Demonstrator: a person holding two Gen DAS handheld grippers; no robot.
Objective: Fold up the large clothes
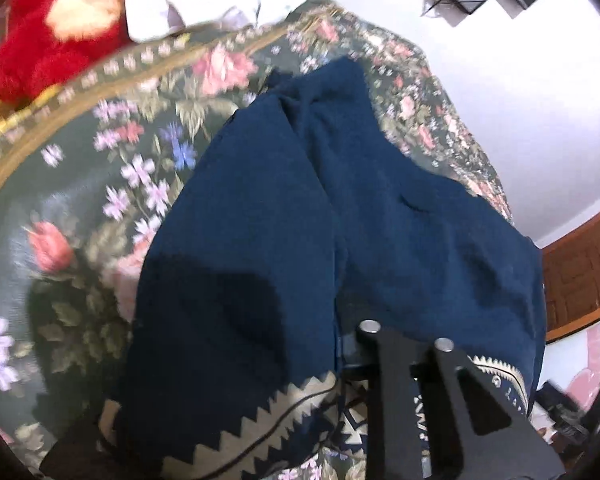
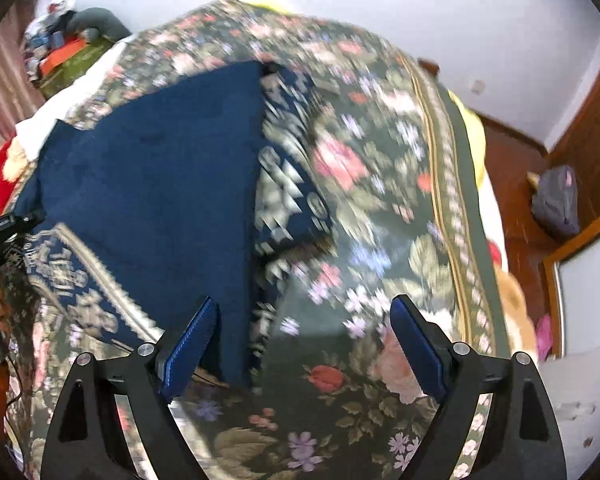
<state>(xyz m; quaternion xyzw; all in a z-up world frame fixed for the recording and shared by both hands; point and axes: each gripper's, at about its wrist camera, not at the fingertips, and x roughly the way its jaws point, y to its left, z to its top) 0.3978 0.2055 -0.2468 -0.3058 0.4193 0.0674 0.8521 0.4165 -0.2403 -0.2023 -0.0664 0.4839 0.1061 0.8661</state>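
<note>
1. Your bed, under its floral spread, carries everything; the spread is soft and can drag or ruck up if a gripper catches it along with the cloth.
2. The navy garment lies on the bed, partly folded, its plain side over its patterned border. In the right wrist view its long axis runs from bottom centre up towards the upper left.
3. Your right gripper stands wide open and holds nothing, one pad over the garment's near edge. The loose fold could slide open.
4. Your left gripper is nearly shut at the patterned hem; whether it pinches cloth I cannot tell. Pulling one-handed could skew the fold.
</note>
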